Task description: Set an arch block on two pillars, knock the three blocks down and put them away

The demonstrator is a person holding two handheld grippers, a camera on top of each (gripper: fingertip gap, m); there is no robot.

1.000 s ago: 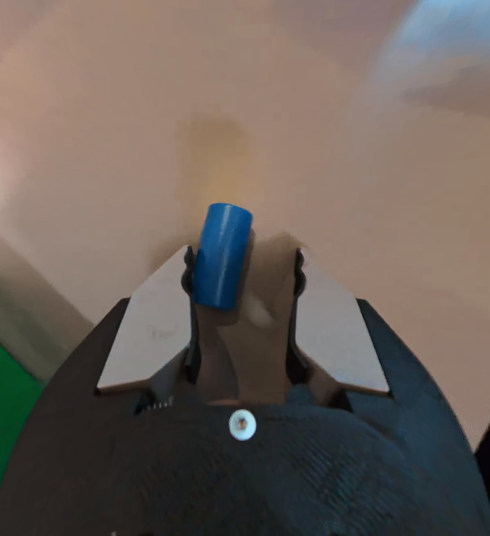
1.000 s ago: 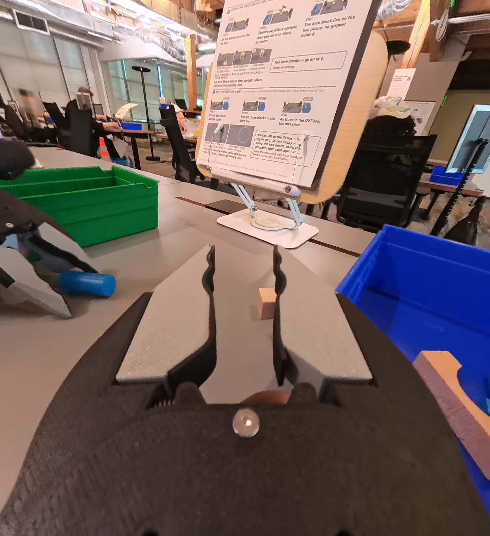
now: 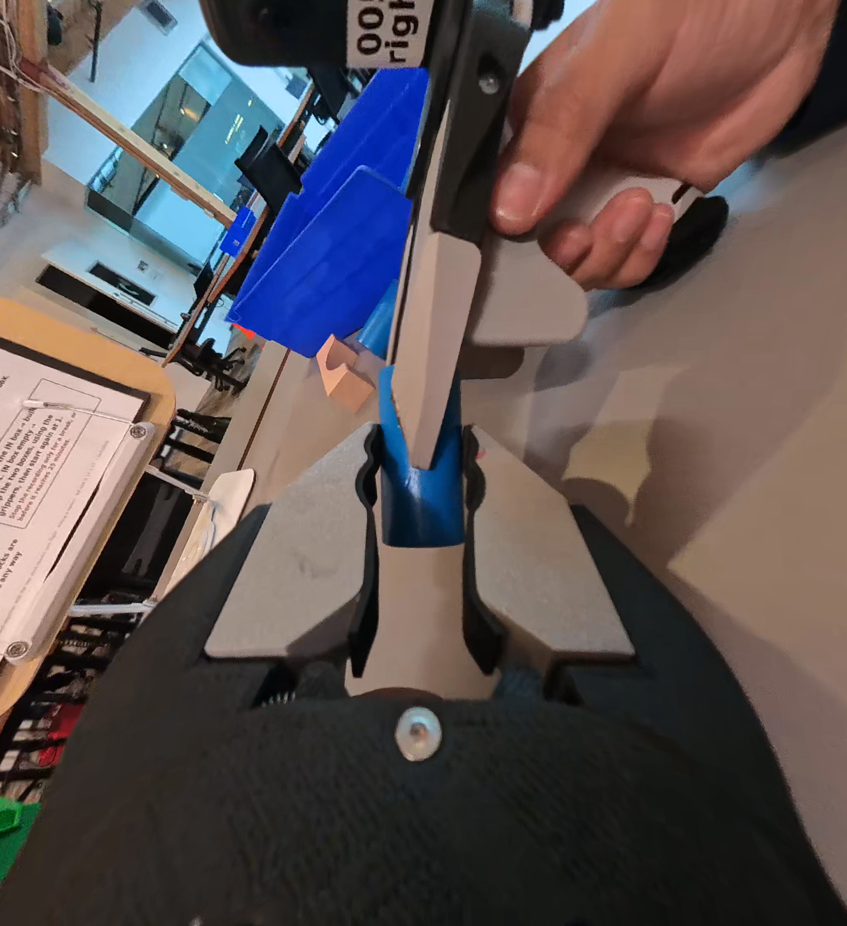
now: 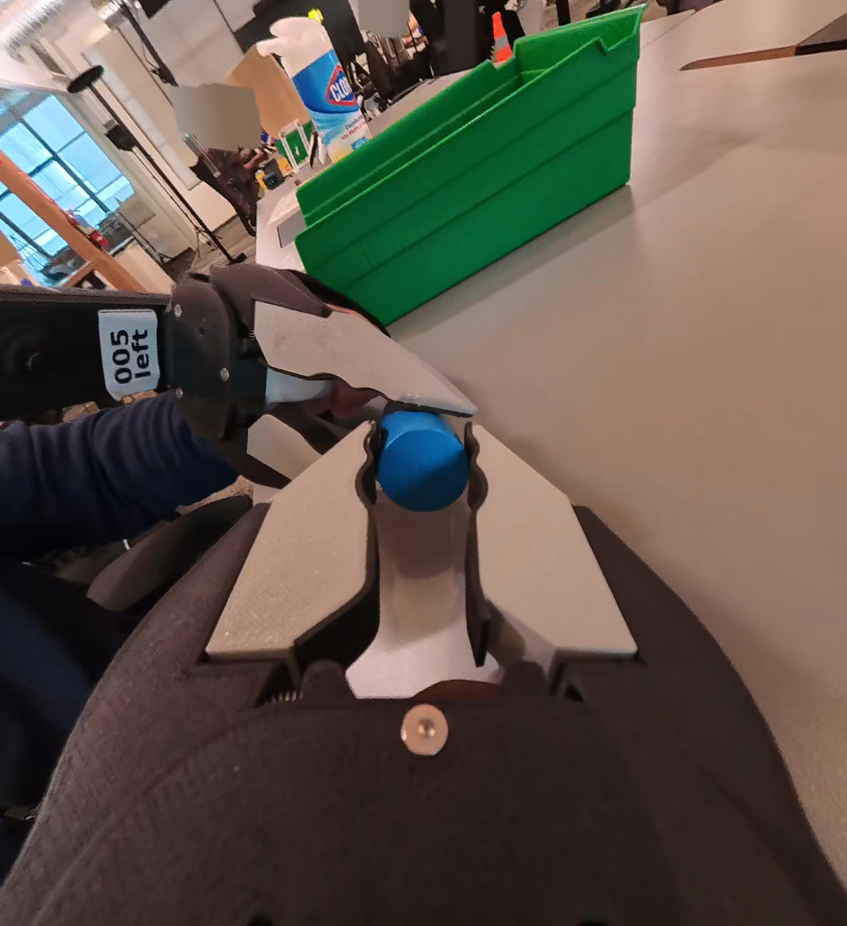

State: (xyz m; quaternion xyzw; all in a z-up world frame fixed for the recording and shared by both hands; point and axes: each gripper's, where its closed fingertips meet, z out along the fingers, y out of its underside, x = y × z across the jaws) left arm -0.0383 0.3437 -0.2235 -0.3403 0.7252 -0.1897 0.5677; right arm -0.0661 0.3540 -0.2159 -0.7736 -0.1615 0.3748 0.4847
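Observation:
A blue cylinder block [image 3: 419, 506] sits between the fingers of my left gripper [image 3: 420, 441], touching both; the gripper is shut on it above the grey table [image 3: 762, 451]. My right gripper [image 4: 419, 431] is shut on the same cylinder [image 4: 421, 468] from the other end. In the left wrist view one right finger [image 3: 431, 351] comes down across the cylinder, held by a hand [image 3: 637, 125]. In the right wrist view one left finger [image 4: 361, 361] lies along the cylinder's top. A small wooden block [image 3: 344, 381] lies on the table in front of the blue bin [image 3: 321, 280].
A green bin [image 4: 461, 200] stands on the table beyond the grippers, with a spray bottle [image 4: 326, 95] behind it. An instruction board on a stand [image 3: 35, 476] is at the left of the left wrist view. A dark sleeve [image 4: 85, 476] reaches in from the left.
The left gripper has closed on the blue cylinder and rolled onto its side. The right gripper has swung left from facing the board and closed on the same cylinder.

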